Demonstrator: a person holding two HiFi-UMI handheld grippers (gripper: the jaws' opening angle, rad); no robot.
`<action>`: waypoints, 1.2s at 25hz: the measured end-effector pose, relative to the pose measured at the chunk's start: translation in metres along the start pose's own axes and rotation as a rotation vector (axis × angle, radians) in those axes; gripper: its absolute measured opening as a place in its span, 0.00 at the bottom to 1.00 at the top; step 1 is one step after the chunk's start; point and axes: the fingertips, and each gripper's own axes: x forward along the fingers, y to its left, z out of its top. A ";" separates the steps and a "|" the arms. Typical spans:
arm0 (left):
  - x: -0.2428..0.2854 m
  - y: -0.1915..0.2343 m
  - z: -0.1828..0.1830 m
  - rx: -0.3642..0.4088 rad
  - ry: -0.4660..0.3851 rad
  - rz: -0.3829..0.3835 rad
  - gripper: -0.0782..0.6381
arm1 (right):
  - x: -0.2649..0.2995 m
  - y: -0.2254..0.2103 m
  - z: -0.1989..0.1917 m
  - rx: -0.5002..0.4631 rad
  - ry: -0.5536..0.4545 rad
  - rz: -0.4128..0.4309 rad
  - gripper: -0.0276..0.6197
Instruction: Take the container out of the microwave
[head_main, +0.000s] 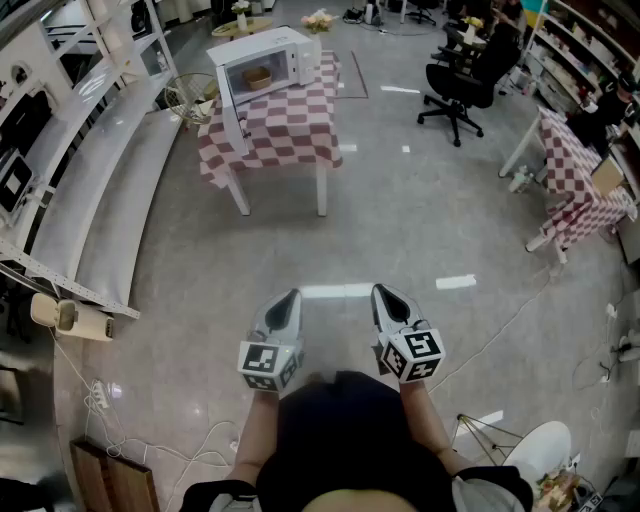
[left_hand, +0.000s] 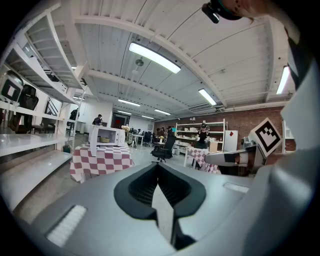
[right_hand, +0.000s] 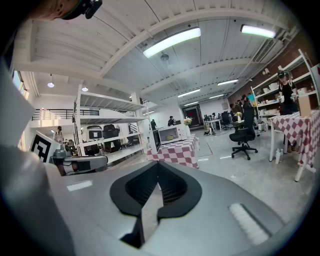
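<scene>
While left claw (head_main: 291, 297) and right claw (head_main: 381, 292) sit closed, empty, wide grey floor (head_main: 400, 220) lies ahead; far red-checked tabletop (head_main: 290, 135) carries open white microwave (head_main: 290, 45) holding tan round container (head_main: 258, 76).

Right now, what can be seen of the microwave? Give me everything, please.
The microwave is a white box, upright, standing at the far left corner of a table covered with a red-and-white checked cloth. Its door is swung wide open to the left, past the table's edge. The lit cavity holds a small tan container, too small to make out in detail. Only the cloth under it touches the casing.
</scene>
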 end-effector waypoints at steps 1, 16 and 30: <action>-0.001 0.001 -0.001 0.003 -0.001 -0.003 0.12 | 0.001 0.003 -0.001 0.001 0.001 0.001 0.04; -0.018 0.029 -0.001 0.002 -0.021 -0.035 0.12 | 0.020 0.048 -0.016 0.016 0.018 0.017 0.04; -0.006 0.048 -0.004 0.006 -0.015 -0.024 0.12 | 0.051 0.063 -0.021 0.025 0.035 0.067 0.04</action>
